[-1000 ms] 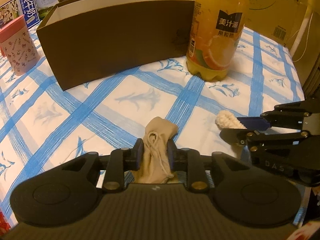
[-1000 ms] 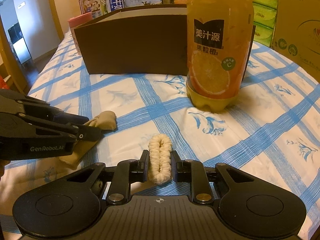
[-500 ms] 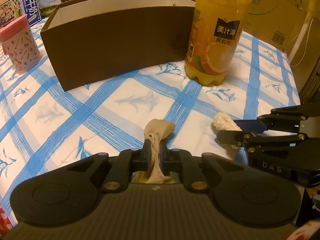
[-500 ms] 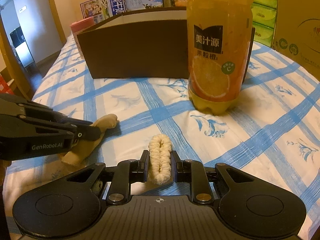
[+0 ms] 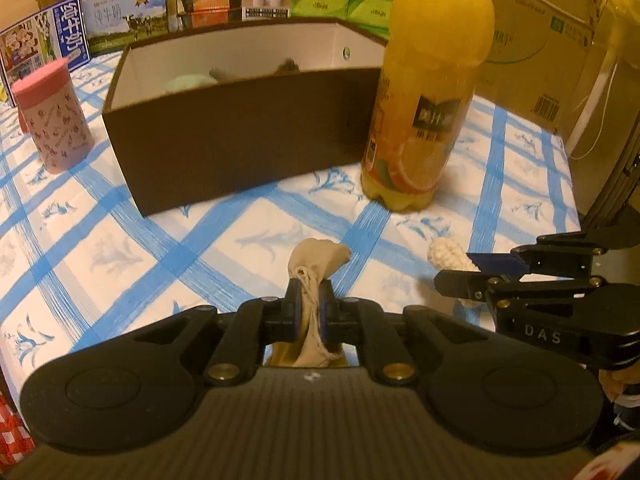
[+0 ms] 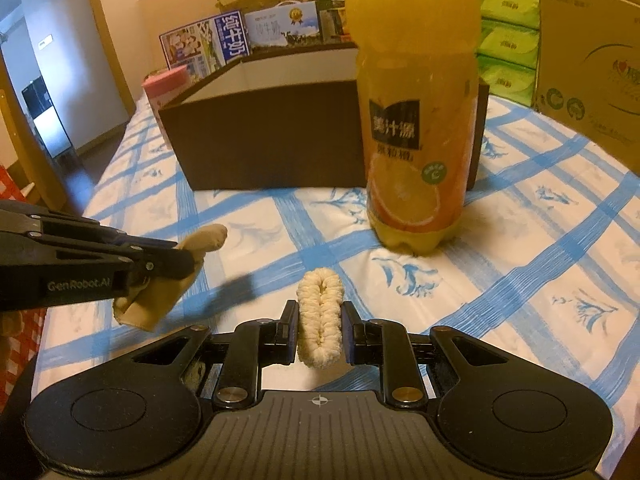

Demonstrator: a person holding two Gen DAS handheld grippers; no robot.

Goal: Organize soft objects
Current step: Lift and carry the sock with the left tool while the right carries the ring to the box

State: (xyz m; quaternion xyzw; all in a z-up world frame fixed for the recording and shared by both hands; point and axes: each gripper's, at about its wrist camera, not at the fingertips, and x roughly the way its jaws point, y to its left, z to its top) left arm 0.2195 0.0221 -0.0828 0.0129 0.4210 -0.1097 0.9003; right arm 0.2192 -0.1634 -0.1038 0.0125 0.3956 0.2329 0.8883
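Observation:
My left gripper (image 5: 310, 298) is shut on a beige drawstring pouch (image 5: 318, 260), pinched thin between the blue pads and lifted off the cloth; from the right wrist view the pouch (image 6: 160, 296) hangs from that gripper (image 6: 182, 258). A cream ribbed scrunchie (image 6: 320, 320) stands upright between the pads of my right gripper (image 6: 320, 320), which is shut on it above the table. The left wrist view shows that scrunchie (image 5: 446, 254) at the right gripper's (image 5: 460, 272) tips. A brown open box (image 5: 240, 144) stands beyond, with soft items dimly seen inside.
A tall orange juice bottle (image 6: 416, 120) stands right of the box front, close ahead. A pink patterned cup (image 5: 52, 116) is left of the box. Milk cartons, green tissue packs and cardboard boxes line the back. The checked blue tablecloth (image 5: 120, 248) ends at the right.
The left jaws closed tight on the pouch, squeezing it thin. Both grippers rose with their items, so the box's inside now shows and the pouch hangs free.

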